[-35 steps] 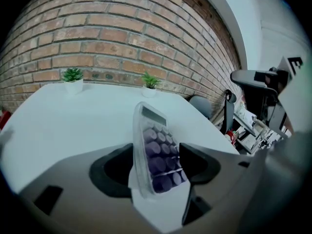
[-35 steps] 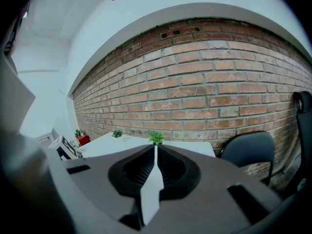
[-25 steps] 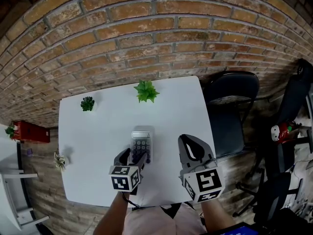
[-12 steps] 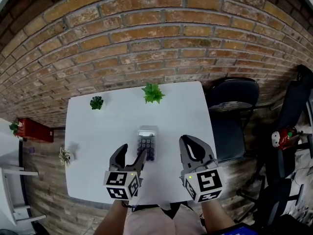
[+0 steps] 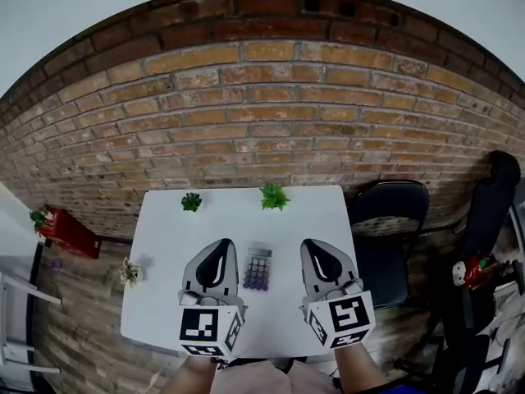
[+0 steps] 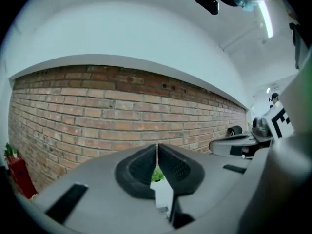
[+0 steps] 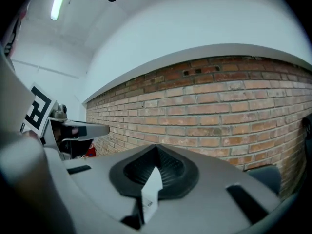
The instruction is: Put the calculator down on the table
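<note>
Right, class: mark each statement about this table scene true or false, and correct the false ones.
1. The calculator lies on the table. True.
2. The left tongs grip the calculator. False: they are shut on nothing.
3. A leafy plant stands at the table's far edge. True.
4. The chair stands left of the table. False: it is on the right.
5. The right tongs gape wide open. False: they are shut, empty.

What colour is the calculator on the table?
The calculator is grey, darker over its lower part; best in the head view.
</note>
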`<state>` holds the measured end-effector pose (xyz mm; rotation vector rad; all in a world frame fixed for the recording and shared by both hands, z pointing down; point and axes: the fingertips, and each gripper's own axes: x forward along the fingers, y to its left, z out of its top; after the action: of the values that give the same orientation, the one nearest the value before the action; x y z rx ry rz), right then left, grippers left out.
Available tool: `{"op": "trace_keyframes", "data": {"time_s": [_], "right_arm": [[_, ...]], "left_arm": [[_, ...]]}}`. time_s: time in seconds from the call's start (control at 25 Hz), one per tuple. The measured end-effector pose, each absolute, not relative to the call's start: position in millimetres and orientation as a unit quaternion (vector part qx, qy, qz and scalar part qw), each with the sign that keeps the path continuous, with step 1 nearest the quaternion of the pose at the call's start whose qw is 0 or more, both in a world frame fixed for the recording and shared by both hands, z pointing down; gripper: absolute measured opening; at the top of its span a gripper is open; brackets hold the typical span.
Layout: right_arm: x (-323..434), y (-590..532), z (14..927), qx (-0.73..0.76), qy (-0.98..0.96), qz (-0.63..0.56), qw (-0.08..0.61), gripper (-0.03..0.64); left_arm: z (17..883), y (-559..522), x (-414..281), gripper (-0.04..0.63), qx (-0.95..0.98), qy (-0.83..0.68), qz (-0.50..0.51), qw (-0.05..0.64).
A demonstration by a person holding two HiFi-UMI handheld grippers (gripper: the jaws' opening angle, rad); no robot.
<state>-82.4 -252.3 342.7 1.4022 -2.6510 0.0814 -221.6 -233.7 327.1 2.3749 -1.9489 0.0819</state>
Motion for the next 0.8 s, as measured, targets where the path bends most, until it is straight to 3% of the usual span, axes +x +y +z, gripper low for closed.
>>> {"op": "trace_keyframes", "data": {"time_s": [0.32, 0.8], "right_arm": [[-89.2, -242.1, 302.6, 0.46, -0.886, -0.014, 0.053, 0.0], [-87.6, -235.9, 298.3, 0.46, -0.886, -0.027, 0.051, -0.002]], "left_arm": [[283.4, -225.6, -225.6, 0.015, 0.77, -0.637, -0.001, -0.002], [286.2, -222.9, -213.7, 0.015, 0.778, -0.629, 0.002, -0.002]]}}
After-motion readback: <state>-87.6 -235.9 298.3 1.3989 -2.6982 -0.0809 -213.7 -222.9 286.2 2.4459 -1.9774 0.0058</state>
